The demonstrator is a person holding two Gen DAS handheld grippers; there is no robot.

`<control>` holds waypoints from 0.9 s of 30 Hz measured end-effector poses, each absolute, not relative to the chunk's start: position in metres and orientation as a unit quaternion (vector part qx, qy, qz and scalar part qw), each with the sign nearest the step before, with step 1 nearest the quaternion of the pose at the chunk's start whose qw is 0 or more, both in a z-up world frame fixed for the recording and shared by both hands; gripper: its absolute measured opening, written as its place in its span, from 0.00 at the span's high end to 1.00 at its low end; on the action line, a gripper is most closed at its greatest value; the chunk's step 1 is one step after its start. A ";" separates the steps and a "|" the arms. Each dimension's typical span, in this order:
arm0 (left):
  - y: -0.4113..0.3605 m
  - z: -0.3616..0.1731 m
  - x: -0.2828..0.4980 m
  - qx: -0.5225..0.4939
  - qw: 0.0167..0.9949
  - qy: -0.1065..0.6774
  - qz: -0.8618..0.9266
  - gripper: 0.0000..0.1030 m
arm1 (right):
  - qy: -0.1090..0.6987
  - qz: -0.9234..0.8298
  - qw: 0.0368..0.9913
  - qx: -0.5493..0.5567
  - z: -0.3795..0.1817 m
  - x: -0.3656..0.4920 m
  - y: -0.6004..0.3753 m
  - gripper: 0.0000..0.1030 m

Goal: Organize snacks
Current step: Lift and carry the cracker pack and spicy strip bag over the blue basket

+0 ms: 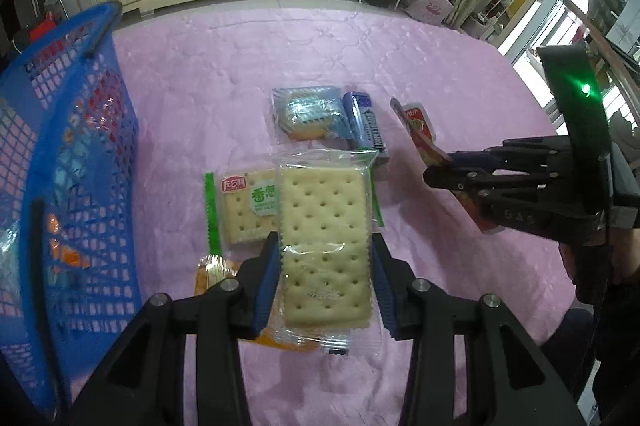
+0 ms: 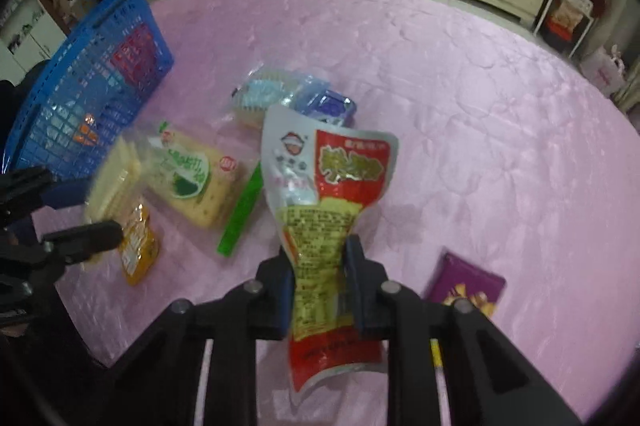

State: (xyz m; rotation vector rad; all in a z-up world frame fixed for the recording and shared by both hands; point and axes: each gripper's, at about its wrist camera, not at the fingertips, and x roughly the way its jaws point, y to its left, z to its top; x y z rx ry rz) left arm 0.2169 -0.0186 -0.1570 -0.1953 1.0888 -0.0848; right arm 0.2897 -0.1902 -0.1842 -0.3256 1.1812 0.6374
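Left gripper (image 1: 326,262) has its fingers clamped on the clear cracker pack (image 1: 325,242), held above the bench (image 1: 460,73). It looks light but brittle, so gripping the long edges seems right. Right gripper (image 2: 318,290) pinches a floppy red foil pouch (image 2: 326,209), crinkly and probably slippery. Green cracker pack (image 1: 246,207) shows Chinese print, unreadable here. Blue basket (image 1: 72,161) sits left.

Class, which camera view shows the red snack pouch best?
The right wrist view: the red pouch fills the centre, its printed face readable, pinched between the right gripper fingers. The left wrist view shows it only edge-on, partly hidden.
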 end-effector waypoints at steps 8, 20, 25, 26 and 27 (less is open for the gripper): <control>-0.013 -0.105 0.175 -0.094 0.872 0.479 -0.042 0.61 | 0.510 0.296 0.794 -0.147 -0.128 0.242 -0.192 0.75; 0.022 -0.042 0.118 -0.092 0.903 0.419 -0.031 0.61 | 0.437 0.307 0.832 -0.154 -0.048 0.199 -0.162 0.74; 0.047 -0.024 0.109 -0.086 0.910 0.405 -0.021 0.61 | 0.413 0.321 0.837 -0.160 -0.031 0.192 -0.125 0.74; 0.055 -0.021 0.106 -0.087 0.911 0.402 -0.020 0.61 | 0.409 0.325 0.837 -0.163 -0.030 0.192 -0.117 0.74; 0.061 -0.019 0.101 -0.087 0.913 0.399 -0.017 0.61 | 0.406 0.331 0.835 -0.167 -0.027 0.190 -0.108 0.74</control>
